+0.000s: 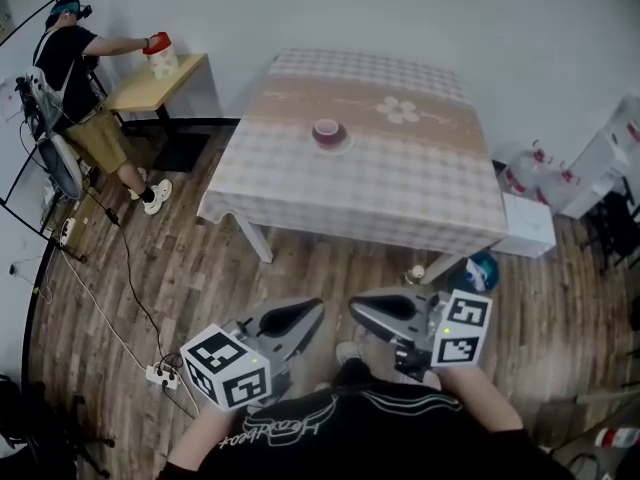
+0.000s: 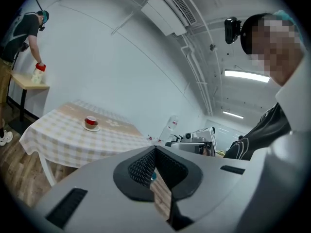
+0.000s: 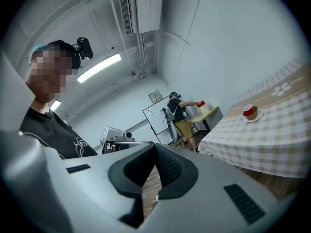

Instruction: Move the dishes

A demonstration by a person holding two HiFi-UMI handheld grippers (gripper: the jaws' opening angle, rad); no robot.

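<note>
The left gripper (image 1: 292, 320) and right gripper (image 1: 383, 311) are hanging closed and empty, well back from the table's (image 1: 300, 193) near edge, with the cup (image 1: 327, 129) apparently out of reach.

A dark brown wood-plank floor (image 1: 320, 278) runs under a square table draped in a beige checked cloth (image 1: 400, 183), which stands near plain white walls (image 1: 420, 8). A small light wooden side table (image 1: 140, 88) sits against the wall, left of the big table. Overhead, a long strip light (image 3: 99, 68) glows near a white air-conditioning unit (image 3: 144, 8).
</note>
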